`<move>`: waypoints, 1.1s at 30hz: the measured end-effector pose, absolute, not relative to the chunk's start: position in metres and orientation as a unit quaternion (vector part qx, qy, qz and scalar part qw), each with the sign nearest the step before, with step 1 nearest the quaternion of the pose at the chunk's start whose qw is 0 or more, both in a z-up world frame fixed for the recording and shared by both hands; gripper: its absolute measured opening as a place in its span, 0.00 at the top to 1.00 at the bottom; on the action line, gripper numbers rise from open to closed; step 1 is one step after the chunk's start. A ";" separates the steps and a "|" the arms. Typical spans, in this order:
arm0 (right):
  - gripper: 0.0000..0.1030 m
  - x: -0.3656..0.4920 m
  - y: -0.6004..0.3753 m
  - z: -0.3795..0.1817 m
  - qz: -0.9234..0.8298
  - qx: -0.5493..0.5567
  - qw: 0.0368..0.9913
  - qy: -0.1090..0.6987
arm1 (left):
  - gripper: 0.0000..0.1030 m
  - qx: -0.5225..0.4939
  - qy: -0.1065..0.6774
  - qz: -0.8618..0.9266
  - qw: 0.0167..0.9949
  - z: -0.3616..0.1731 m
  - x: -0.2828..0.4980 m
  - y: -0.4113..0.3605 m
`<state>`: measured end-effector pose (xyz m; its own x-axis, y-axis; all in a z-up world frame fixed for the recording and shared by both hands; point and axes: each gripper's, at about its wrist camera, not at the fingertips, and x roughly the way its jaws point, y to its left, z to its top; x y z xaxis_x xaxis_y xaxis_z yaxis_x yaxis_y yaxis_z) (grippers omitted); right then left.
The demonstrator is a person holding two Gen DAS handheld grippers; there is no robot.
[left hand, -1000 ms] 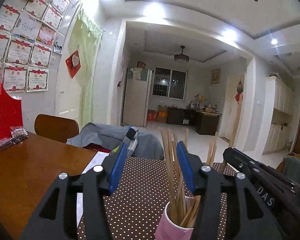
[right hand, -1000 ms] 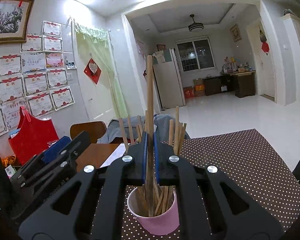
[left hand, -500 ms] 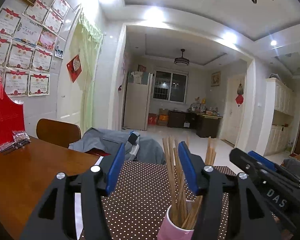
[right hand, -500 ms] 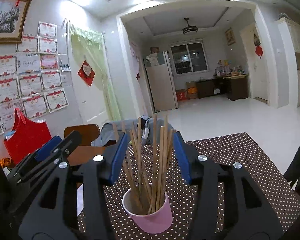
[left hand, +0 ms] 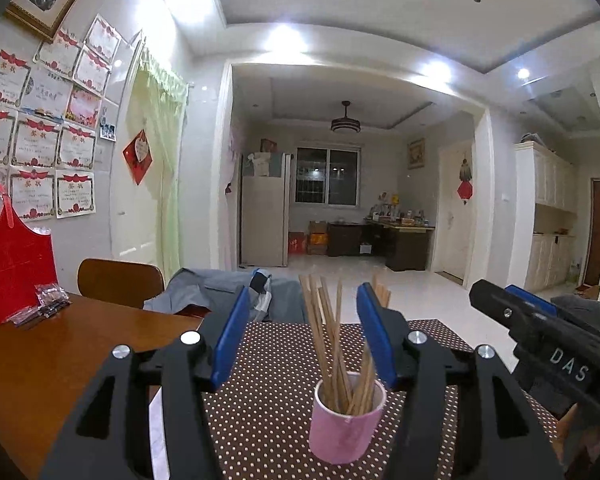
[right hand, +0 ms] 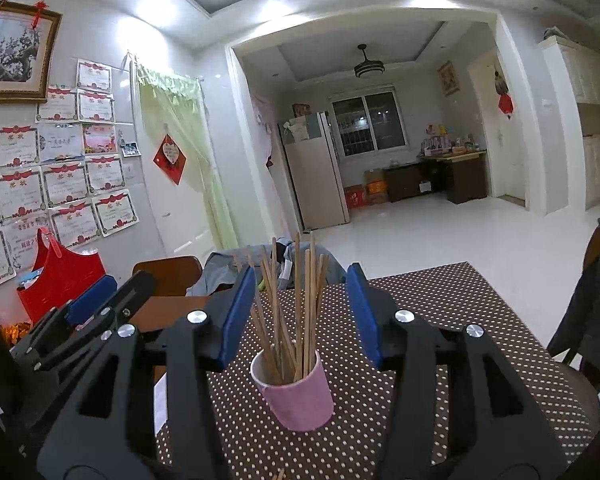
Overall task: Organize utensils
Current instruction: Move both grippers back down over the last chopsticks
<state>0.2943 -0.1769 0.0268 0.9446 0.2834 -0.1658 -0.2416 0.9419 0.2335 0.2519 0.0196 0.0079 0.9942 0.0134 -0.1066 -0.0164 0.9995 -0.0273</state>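
On the worktop (left hand: 40,360), dead ahead of both cams, I've got the pink cup (left hand: 346,420) standing upright on the brown polka-dot mat (left hand: 260,400). It's packed w/ wooden chopsticks (left hand: 332,344), fanned out and leaning different ways, tips well above the rim.

My left gripper (left hand: 300,340) is wide open, blue pads (left hand: 230,336) spread either side of the chopstick bundle, nothing held. From the left wrist view the cup sits just right of center between the fingers; can't tell if any stick touches a pad.

My right gripper (right hand: 302,312) is also wide open, empty. In the right wrist view the pink cup (right hand: 298,398) is about centered between the pads (right hand: 360,312), chopsticks (right hand: 296,300) rising up through the gap, and the polka-dot mat (right hand: 440,360) runs out to the far edge of the worktop.

Each gripper shows in the other's cam: right one at the right edge of the left view w/ "DAS" lettering, left one at the left edge of the right view. They sit near each other, both aimed at the cup.

Bkgd: red bag (left hand: 12,268) on the wood part of the worktop by the wall, small plastic packets (left hand: 46,304) beside it, brown chair back (left hand: 120,280) beyond, gray cloth (left hand: 228,292) over the far side.
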 end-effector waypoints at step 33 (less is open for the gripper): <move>0.51 0.222 -0.180 -0.105 0.142 0.074 0.929 0.333 | 0.42 -0.045 0.471 -0.044 0.880 -0.161 0.218 0.023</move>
